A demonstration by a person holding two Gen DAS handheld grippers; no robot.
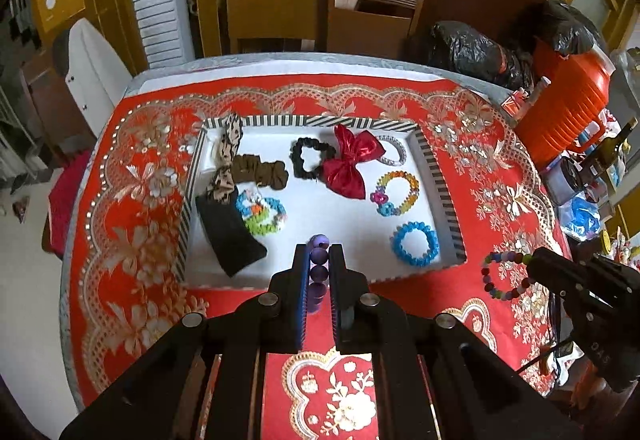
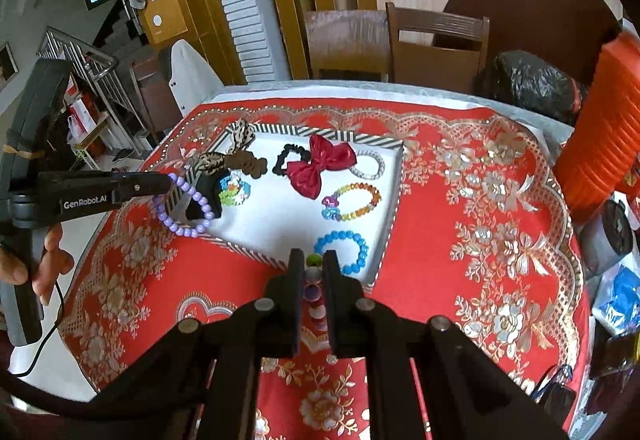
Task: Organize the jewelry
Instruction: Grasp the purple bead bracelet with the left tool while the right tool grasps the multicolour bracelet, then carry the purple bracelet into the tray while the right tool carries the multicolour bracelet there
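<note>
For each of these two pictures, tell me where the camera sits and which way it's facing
Left wrist: sits on the left gripper, looking forward over the striped tray; its fingers pinch a purple bead bracelet; the right gripper shows at right.
Right wrist: sits on the right gripper, fingers shut on a multicolored bead bracelet; the left gripper and hand show at left.
Shared: tray, red bow, blue bracelet.

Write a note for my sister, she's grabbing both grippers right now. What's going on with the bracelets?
Left gripper: shut on the purple bead bracelet, held in the air at the tray's near-left corner.
Right gripper: shut on the multicolored bead bracelet, beside the tray's right side.
Already in the striped tray: blue bracelet, rainbow bracelet, red bow, scrunchies.
Left: put both held bracelets into the tray.
</note>
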